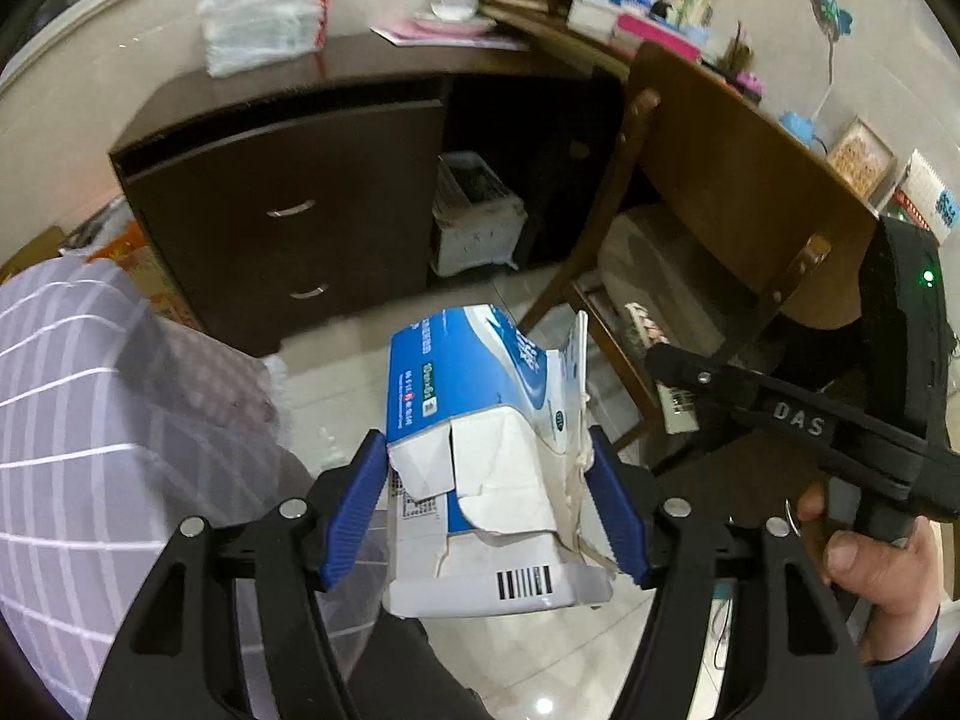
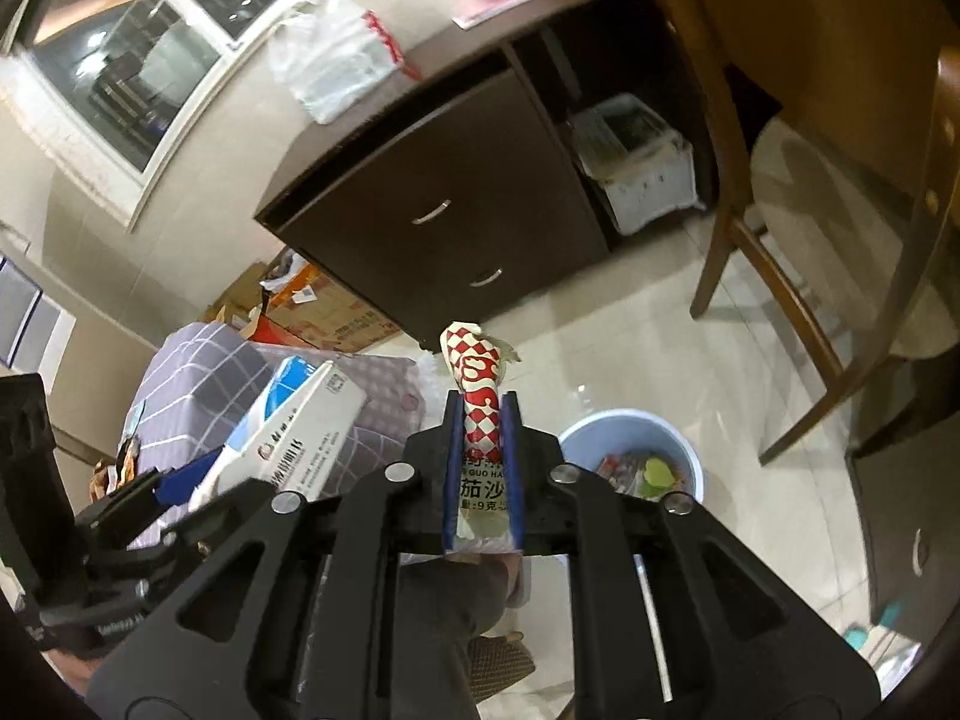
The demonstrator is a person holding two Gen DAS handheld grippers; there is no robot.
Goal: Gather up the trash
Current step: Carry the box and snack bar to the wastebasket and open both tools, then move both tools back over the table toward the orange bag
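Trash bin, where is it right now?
In the right wrist view, the light blue trash bin sits on the floor tiles, lower right of the right claw and its red-checkered packet, near the wooden chair.

Left tool (image 1: 486,498): my carton (image 1: 480,420) sits between its fingers, above the floor (image 1: 336,420).
Right tool (image 2: 483,468): my sachet (image 2: 477,396) is pinched between its fingers, its far end projecting past the tips.
Relative position: the left tool with the carton lies left of my right tool; the right tool appears at the right edge of the left view.
Bin (image 2: 630,462): on the floor, below and right of the sachet, with rubbish in it.
Worktop (image 1: 360,72): ahead; a plastic bag (image 1: 264,6) on top, drawers (image 1: 294,246) below, a basket (image 1: 474,216) in the recess to their right.
Chair (image 1: 738,180): right of the recess.
Bedding (image 2: 210,384): left of me, boxes (image 2: 312,306) behind it.
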